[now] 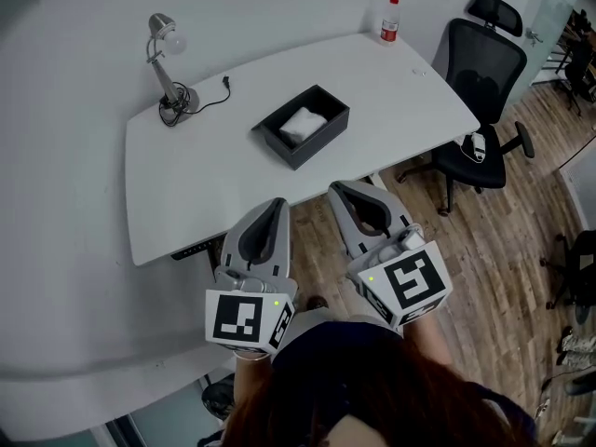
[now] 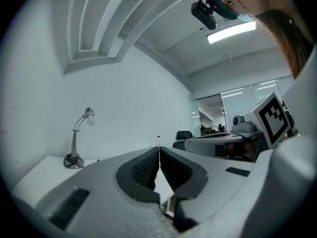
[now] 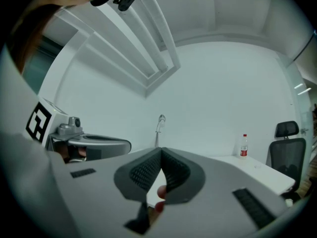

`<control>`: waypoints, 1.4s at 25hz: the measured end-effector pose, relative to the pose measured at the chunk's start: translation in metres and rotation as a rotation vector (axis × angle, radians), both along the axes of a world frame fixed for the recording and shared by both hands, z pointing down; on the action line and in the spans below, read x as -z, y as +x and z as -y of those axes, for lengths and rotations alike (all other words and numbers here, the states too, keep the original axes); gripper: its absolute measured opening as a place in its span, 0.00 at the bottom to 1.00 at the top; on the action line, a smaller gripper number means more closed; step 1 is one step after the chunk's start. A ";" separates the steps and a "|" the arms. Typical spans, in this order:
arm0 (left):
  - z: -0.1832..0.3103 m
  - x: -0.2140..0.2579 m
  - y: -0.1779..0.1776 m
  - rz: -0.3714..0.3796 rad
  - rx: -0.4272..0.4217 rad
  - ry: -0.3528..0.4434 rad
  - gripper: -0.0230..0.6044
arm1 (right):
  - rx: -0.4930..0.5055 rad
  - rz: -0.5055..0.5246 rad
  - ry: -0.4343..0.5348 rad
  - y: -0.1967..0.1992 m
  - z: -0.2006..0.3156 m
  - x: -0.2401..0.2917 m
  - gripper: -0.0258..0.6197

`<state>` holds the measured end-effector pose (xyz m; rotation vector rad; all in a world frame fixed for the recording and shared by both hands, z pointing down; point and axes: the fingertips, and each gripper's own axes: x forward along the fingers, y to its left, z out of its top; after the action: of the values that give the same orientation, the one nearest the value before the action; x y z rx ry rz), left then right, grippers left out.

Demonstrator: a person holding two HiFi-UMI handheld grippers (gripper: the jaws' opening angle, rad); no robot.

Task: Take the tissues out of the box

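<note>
Your left hand-held gripper and right hand-held gripper were closed, empty. Ahead of them a black box held tissues. The red label on the far bottle was unreadable.

The bottle label is unreadably small; the bottom edge crops the person.

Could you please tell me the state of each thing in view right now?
Box: open, on the table.
Tissues: inside the box.
Lamp: upright, plug lying loose on the table.
Bottle: upright, capped.
Left gripper: shut, empty.
Right gripper: shut, empty.
</note>
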<state>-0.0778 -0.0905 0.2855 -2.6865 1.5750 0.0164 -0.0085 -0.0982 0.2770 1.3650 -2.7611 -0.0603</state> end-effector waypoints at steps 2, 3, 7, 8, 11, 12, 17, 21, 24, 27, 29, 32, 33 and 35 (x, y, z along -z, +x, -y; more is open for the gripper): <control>0.006 0.000 -0.006 -0.003 -0.006 -0.001 0.08 | -0.008 -0.007 0.000 -0.005 0.006 0.000 0.07; 0.009 0.000 -0.008 -0.004 -0.010 -0.002 0.08 | -0.013 -0.011 -0.001 -0.007 0.009 0.000 0.07; 0.019 0.002 -0.013 -0.006 -0.032 -0.001 0.08 | -0.024 -0.028 -0.006 -0.015 0.017 0.000 0.07; 0.021 0.003 -0.014 -0.007 -0.037 0.000 0.08 | -0.027 -0.032 -0.007 -0.016 0.019 0.000 0.07; 0.028 0.003 -0.015 -0.009 -0.051 0.000 0.08 | -0.040 -0.040 -0.010 -0.017 0.024 0.000 0.07; 0.029 0.002 -0.015 -0.010 -0.055 -0.002 0.08 | -0.043 -0.042 -0.011 -0.017 0.025 0.000 0.07; 0.039 0.003 -0.013 -0.014 -0.071 0.000 0.08 | -0.053 -0.058 -0.003 -0.016 0.037 0.002 0.07; 0.050 0.003 -0.012 -0.012 -0.074 0.002 0.08 | -0.051 -0.070 -0.001 -0.016 0.049 0.002 0.07; 0.060 0.003 -0.011 -0.007 -0.079 0.004 0.08 | -0.046 -0.080 -0.003 -0.017 0.061 0.000 0.09; 0.072 0.004 -0.011 -0.003 -0.082 0.005 0.08 | -0.042 -0.091 -0.010 -0.018 0.073 -0.001 0.10; 0.081 0.004 -0.010 0.002 -0.085 0.006 0.08 | -0.039 -0.098 -0.013 -0.018 0.081 -0.003 0.11; 0.094 0.004 -0.008 0.009 -0.093 0.005 0.08 | -0.035 -0.111 -0.023 -0.018 0.094 -0.006 0.12; 0.098 0.004 -0.007 0.011 -0.095 0.005 0.08 | -0.033 -0.116 -0.027 -0.018 0.098 -0.008 0.13; 0.106 0.004 -0.006 0.016 -0.099 0.005 0.08 | -0.031 -0.127 -0.035 -0.017 0.107 -0.011 0.13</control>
<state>-0.0841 -0.1967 0.2811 -2.7510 1.4343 0.0003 -0.0257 -0.2047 0.2876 1.3456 -2.6247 -0.0932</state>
